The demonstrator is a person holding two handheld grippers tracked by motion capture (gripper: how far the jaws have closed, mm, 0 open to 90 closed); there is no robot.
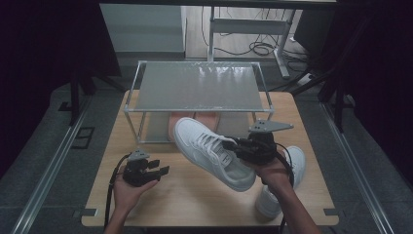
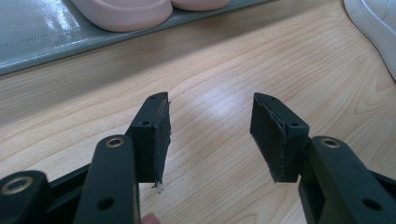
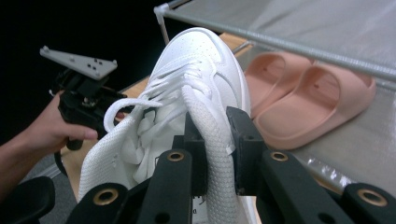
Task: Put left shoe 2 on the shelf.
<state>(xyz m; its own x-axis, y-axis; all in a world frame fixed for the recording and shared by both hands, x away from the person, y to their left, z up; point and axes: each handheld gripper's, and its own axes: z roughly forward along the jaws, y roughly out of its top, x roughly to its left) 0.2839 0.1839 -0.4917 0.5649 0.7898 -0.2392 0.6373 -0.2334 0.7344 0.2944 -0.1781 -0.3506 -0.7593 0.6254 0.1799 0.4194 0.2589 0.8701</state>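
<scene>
Pale wooden tabletop (image 1: 195,195) is seen from above, with dark floor around it. Nearest, at seven o'clock, the left gripper (image 1: 158,168) is held low over the wood, its jaws spread and empty. At four o'clock a second white sneaker (image 1: 285,183) lies on the table. Near the centre, the right gripper (image 3: 215,154) is pinched on the collar of a white sneaker (image 1: 209,151), which is lifted and tilted, toe toward eleven o'clock. Farther, at twelve o'clock, a two-tier shoe rack (image 1: 199,87) is seen, pink slippers (image 3: 303,100) resting on its lower shelf. Judged best: the toe is levelled, then slid onto the lower shelf beside the slippers, clear of the rack's front rail.
</scene>
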